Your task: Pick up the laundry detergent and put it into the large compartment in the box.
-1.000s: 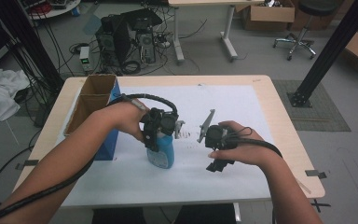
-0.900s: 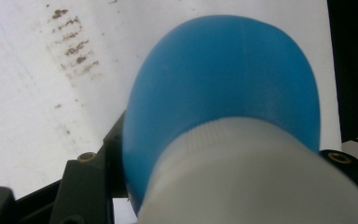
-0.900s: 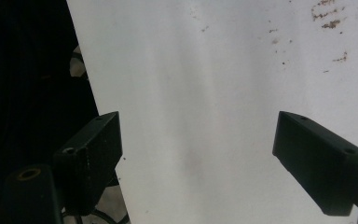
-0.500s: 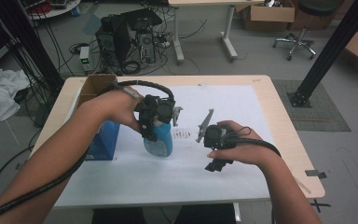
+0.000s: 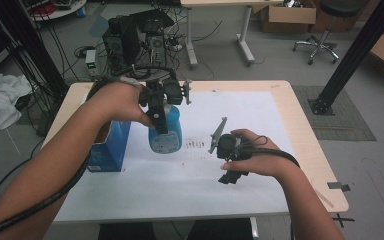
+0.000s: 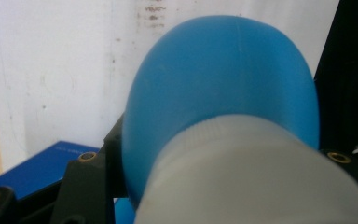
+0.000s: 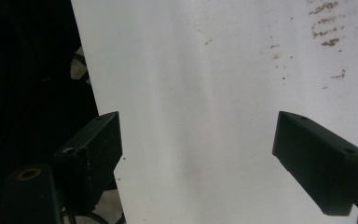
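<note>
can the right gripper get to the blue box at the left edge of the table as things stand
Probably not directly. The open right gripper has the blue plastic bottle, held in the left gripper, and the left forearm between it and the blue cardboard box.

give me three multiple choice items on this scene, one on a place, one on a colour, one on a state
1. Where is the box relative to the bottle?
A. on the person's left of it
B. on the person's right of it
C. on top of it

2. What colour is the bottle's body?
A. red
B. blue
C. green

3. How is the right claw?
A. shut on the bottle
B. shut on the box
C. open, holding nothing

Answers:
1. A, the high view shows the box at the table's left edge, with the bottle nearer the middle.
2. B, its body is blue in the high view and in the left gripper view, where the left claw clamps it.
3. C, the right gripper view shows its jaws wide apart over the bare white sheet.
</note>
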